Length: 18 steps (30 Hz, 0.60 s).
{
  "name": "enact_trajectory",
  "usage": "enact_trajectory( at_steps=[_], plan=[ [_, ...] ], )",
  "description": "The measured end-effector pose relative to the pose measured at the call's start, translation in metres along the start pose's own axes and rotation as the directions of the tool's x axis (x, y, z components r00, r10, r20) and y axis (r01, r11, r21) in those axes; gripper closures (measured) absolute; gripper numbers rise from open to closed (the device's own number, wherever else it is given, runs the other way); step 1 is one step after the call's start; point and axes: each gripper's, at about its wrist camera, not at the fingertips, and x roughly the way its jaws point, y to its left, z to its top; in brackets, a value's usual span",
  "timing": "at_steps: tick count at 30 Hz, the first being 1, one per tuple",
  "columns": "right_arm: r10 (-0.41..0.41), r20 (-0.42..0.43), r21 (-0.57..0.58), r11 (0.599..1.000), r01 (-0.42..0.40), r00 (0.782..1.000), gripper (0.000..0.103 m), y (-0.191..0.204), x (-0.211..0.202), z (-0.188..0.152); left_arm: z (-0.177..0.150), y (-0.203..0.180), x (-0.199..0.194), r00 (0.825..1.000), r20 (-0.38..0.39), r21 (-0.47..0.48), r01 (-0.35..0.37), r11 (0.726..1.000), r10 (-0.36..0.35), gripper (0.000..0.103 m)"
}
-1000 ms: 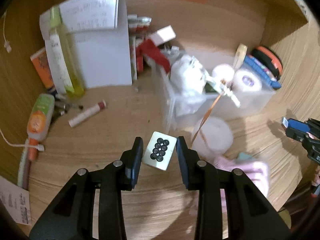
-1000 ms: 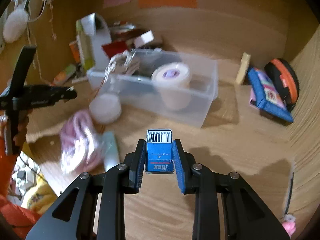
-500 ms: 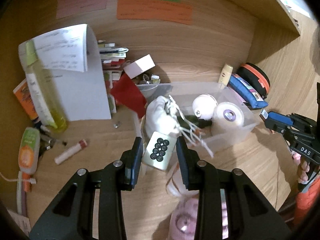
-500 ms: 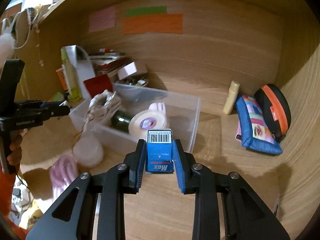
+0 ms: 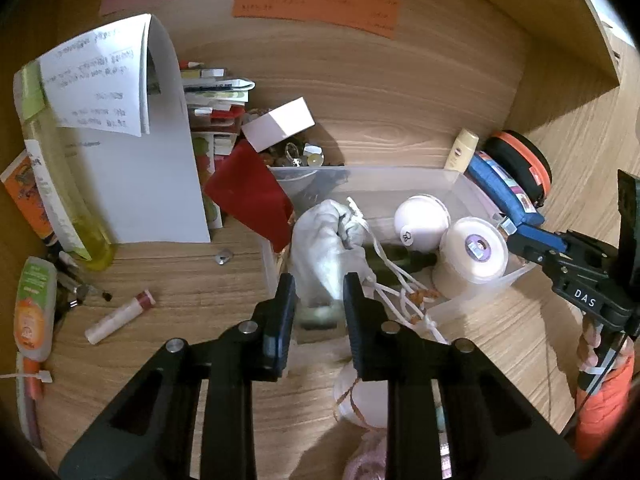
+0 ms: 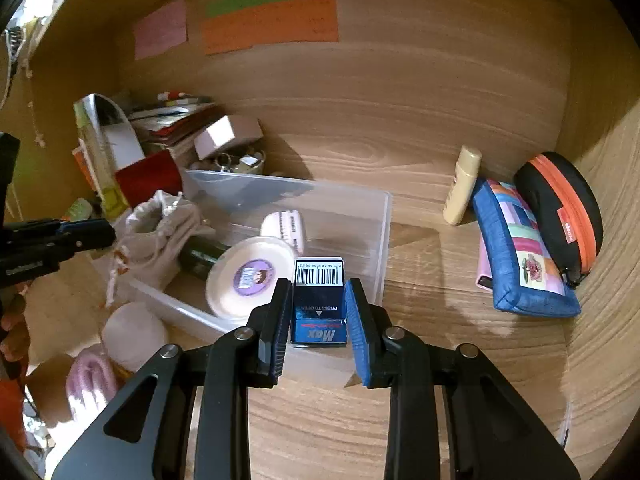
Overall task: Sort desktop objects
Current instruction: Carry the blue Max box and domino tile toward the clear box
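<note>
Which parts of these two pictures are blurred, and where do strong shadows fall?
Left wrist view: the object between the left gripper fingers is smeared by motion blur; the clear bin stays sharp. Right wrist view: the blue Max box in the right gripper is crisp, and the gripper's shadow darkens the desk.

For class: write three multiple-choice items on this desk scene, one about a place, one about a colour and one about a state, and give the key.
1. Where does the cream bottle stand?
A. In the clear bin
B. At the back wall, beside the blue pouch
C. On the paper stack

2. What colour is the zip band on the black case?
A. Orange
B. Green
C. White

3. What is the right gripper doing?
A. Open, empty
B. Shut on the blue box
C. Shut on a tape roll

Key: B, the bottle leans at the wall next to the pouch; A, an orange band rings the case; B, both fingers press the box's sides.
</note>
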Motion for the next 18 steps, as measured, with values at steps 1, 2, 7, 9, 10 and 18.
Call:
enact_trajectory(
  at_steps=[1, 2, 7, 9, 10, 18],
  plan=[
    [-0.005, -0.002, 0.000, 1.000, 0.005, 1.000, 0.078, 0.000, 0.001, 0.000, 0.001, 0.000, 0.002, 1.000, -0.007, -0.001, 0.002, 1.000, -0.002, 0.079],
    [-0.008, -0.006, 0.000, 1.000, 0.008, 1.000, 0.078, 0.000, 0.003, 0.000, 0.001, 0.000, 0.005, 1.000, -0.014, -0.003, 0.008, 1.000, -0.008, 0.079],
    [-0.022, -0.006, -0.013, 1.000, 0.021, 1.000, 0.078, 0.002, 0.004, 0.001, 0.000, -0.005, 0.008, 1.000, -0.014, 0.011, -0.008, 1.000, 0.008, 0.079],
    [-0.034, -0.006, -0.023, 0.999, 0.034, 0.999, 0.078, 0.003, 0.004, 0.002, 0.000, -0.007, 0.006, 1.000, -0.011, 0.017, -0.015, 1.000, 0.016, 0.079],
    [-0.036, -0.007, -0.024, 0.999, 0.036, 0.999, 0.077, 0.003, 0.004, 0.002, -0.001, -0.008, 0.005, 1.000, -0.009, 0.019, -0.015, 1.000, 0.016, 0.079],
    [-0.060, 0.016, -0.005, 0.998, 0.060, 0.998, 0.043, 0.001, -0.002, 0.002, -0.003, -0.010, -0.019, 0.999, 0.041, 0.010, -0.014, 1.000, 0.013, 0.052]
  ],
)
